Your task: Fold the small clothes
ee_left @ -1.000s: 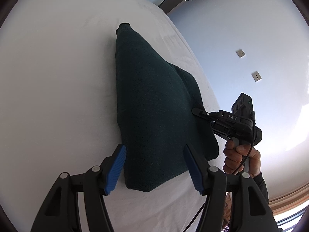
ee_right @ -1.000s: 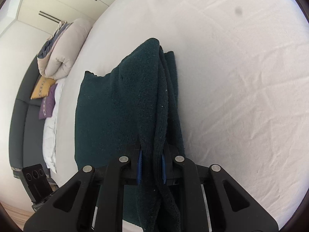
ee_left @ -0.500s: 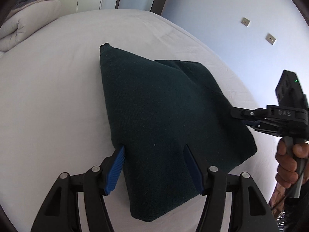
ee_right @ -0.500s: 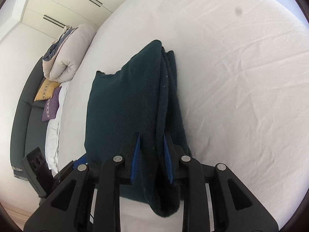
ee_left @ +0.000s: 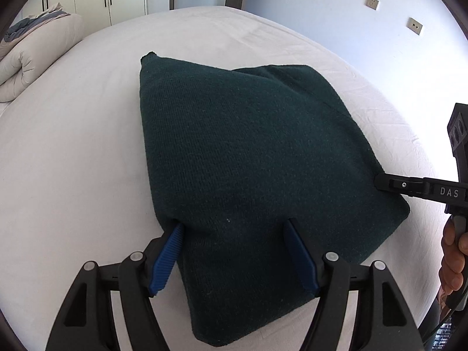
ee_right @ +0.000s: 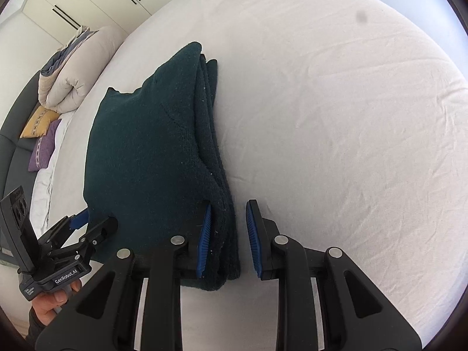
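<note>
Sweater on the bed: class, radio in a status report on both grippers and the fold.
Left hand-held gripper opening, sweater between its pads. Right hand-held gripper open beside the folded edge. Sweater folded, flat on the bed. Nothing in the way.

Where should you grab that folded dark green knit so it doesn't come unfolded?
Pinch the dark green knit at its layered edge, near a corner, coming in low from the bare white sheet beside it. All the layers lie stacked there, so one pinch probably holds them together. The broad flat top offers nothing to pinch.
</note>
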